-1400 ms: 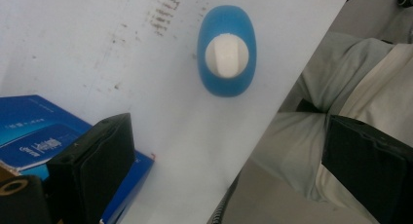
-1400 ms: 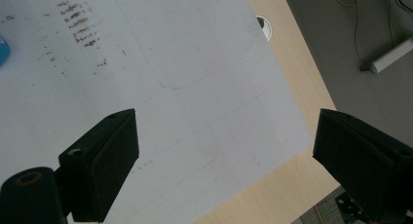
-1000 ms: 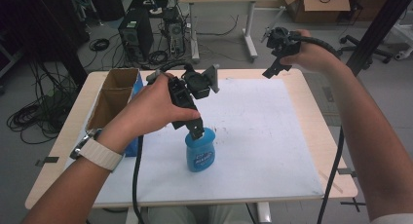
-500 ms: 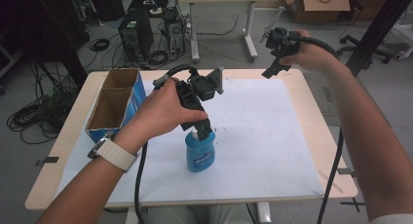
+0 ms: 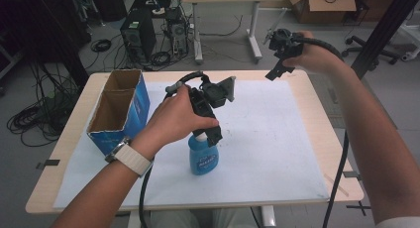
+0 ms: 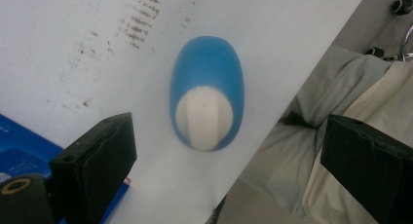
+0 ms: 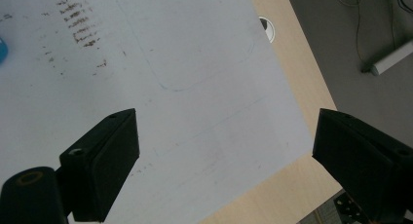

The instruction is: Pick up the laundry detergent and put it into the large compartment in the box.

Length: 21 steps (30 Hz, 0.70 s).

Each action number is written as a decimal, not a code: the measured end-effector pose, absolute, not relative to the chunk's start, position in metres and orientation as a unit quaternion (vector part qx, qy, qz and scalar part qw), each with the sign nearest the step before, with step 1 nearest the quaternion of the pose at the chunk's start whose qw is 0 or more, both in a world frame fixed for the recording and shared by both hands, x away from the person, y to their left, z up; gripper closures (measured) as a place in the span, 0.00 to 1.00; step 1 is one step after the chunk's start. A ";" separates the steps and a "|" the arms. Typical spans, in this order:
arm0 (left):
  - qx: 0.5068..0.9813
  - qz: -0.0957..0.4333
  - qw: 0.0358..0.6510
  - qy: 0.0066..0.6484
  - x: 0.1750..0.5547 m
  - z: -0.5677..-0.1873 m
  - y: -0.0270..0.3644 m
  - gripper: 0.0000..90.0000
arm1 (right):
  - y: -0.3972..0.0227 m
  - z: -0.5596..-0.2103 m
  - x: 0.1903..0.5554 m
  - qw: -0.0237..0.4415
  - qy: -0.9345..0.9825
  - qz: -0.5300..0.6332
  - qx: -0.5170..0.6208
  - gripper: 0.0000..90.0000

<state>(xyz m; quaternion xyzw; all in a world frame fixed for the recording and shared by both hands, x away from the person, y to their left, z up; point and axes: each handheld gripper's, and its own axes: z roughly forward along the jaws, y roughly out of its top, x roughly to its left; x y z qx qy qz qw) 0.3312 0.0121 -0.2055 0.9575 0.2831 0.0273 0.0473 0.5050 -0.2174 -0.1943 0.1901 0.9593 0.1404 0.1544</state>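
With jaws wide apart, the left gripper hovers over the upright blue bottle, likely light, slick plastic, best gripped at its white cap

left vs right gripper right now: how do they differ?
The left gripper points straight down over the blue bottle, its white cap between the spread jaws. The right gripper is held high at the table's far right corner, nothing between its jaws. Both are open and hold nothing.

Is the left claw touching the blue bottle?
Apart. The left gripper view shows the left claw wide open, with the blue bottle between the jaws, white paper around it.
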 end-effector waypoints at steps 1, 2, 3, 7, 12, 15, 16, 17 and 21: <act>0.957 0.029 0.045 0.284 0.332 -0.209 0.011 0.07 | -0.218 -0.194 0.505 0.154 0.959 0.140 0.191 0.11; 0.957 0.029 0.045 0.284 0.332 -0.209 0.011 0.07 | -0.218 -0.194 0.505 0.154 0.959 0.140 0.191 0.11; 0.958 0.027 0.044 0.283 0.333 -0.212 0.011 0.07 | -0.218 -0.194 0.505 0.155 0.959 0.142 0.189 0.11; 0.958 0.024 0.043 0.282 0.335 -0.220 0.008 0.07 | -0.218 -0.194 0.505 0.155 0.959 0.142 0.191 0.11; 0.959 0.024 0.036 0.281 0.337 -0.231 0.006 0.07 | -0.219 -0.194 0.505 0.155 0.959 0.144 0.189 0.11; 0.959 0.026 0.034 0.281 0.338 -0.237 0.005 0.07 | -0.220 -0.194 0.504 0.154 0.958 0.148 0.192 0.11; 0.959 0.026 0.034 0.281 0.338 -0.237 0.005 0.07 | -0.221 -0.195 0.505 0.154 0.958 0.148 0.191 0.11; 0.959 0.025 0.034 0.280 0.339 -0.239 0.005 0.07 | -0.221 -0.195 0.505 0.154 0.958 0.148 0.191 0.11; 0.961 0.023 0.028 0.275 0.340 -0.247 0.004 0.07 | -0.222 -0.197 0.505 0.152 0.959 0.145 0.193 0.11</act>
